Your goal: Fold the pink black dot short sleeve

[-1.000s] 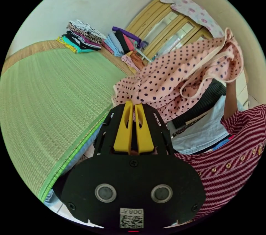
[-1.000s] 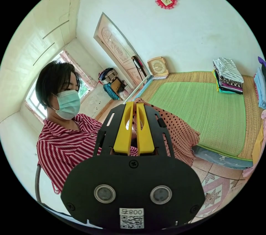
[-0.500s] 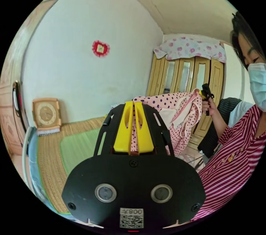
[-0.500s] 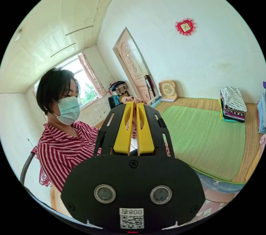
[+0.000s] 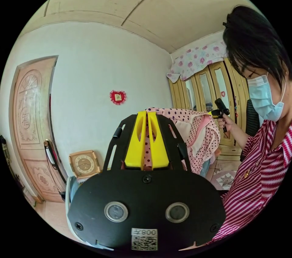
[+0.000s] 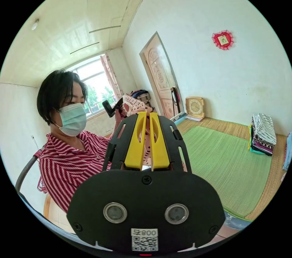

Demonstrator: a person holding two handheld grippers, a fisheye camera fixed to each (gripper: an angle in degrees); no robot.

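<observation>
Holding the pink black-dot short sleeve (image 5: 194,130) up in the air, spread between the two tools, probably to shake it flat before laying it on the green mat (image 6: 225,160). Pinching dotted cloth in the left gripper (image 5: 147,114), jaws clenched; likewise clamping it in the right gripper (image 6: 145,114).

**Green mat on the platform**

A raised platform covered in woven straw matting (image 6: 213,124) carries a green mat (image 6: 225,160) across its middle. Beyond the green mat's far end, on the straw, stands a stack of folded clothes (image 6: 263,135). A square clock (image 6: 195,107) sits off the mat's corner near the door, apparently leaning against the wall.
</observation>
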